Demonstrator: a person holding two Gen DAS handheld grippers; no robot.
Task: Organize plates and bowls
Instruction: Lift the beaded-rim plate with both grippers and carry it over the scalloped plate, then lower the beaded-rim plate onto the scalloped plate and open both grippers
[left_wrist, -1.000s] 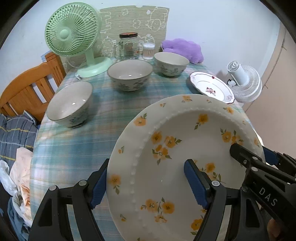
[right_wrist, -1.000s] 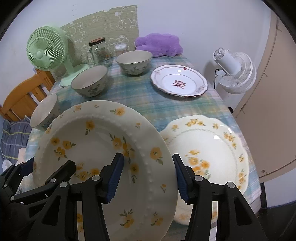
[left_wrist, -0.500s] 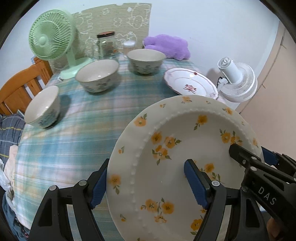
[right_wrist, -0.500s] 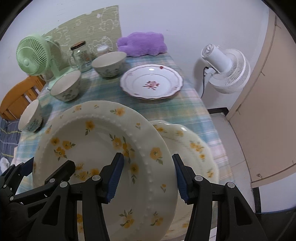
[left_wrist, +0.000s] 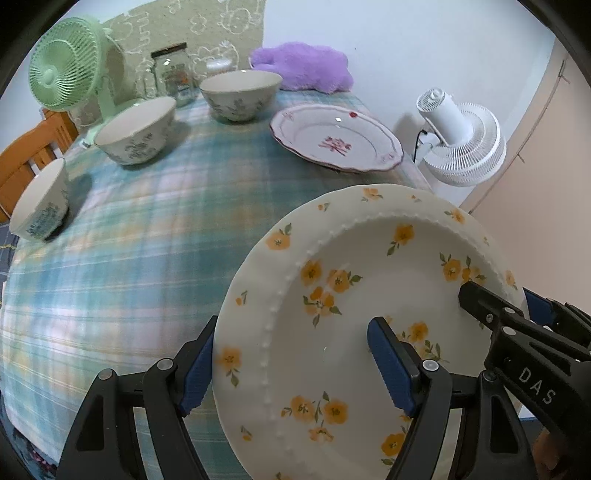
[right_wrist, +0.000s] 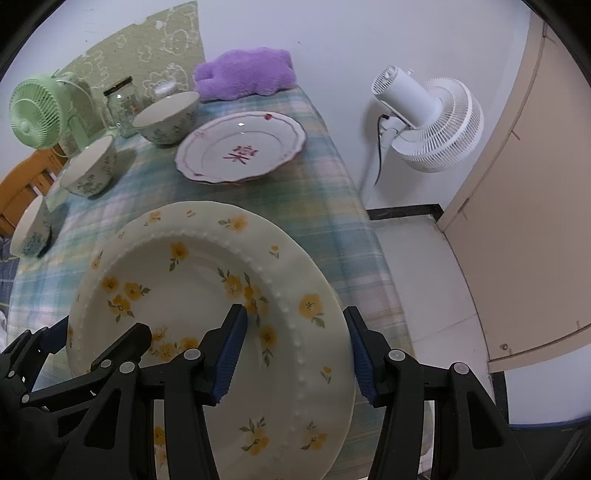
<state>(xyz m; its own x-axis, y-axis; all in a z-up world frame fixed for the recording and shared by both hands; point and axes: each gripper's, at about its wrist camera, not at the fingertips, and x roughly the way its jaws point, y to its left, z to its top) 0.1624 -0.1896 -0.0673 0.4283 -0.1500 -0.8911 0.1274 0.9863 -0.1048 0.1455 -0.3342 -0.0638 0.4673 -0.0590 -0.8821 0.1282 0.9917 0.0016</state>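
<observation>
Yellow plate held above near right table edge, left gripper and right gripper both clamped on rim. Red plate, three bowls far.

- The counter wears a blue-green plaid cloth.
- Three floral bowls sit along its left side: the near bowl, the middle bowl, the far bowl.
- A red-patterned plate lies at the right.
- At the back stand a green fan, a glass jar and a purple cushion.
</observation>
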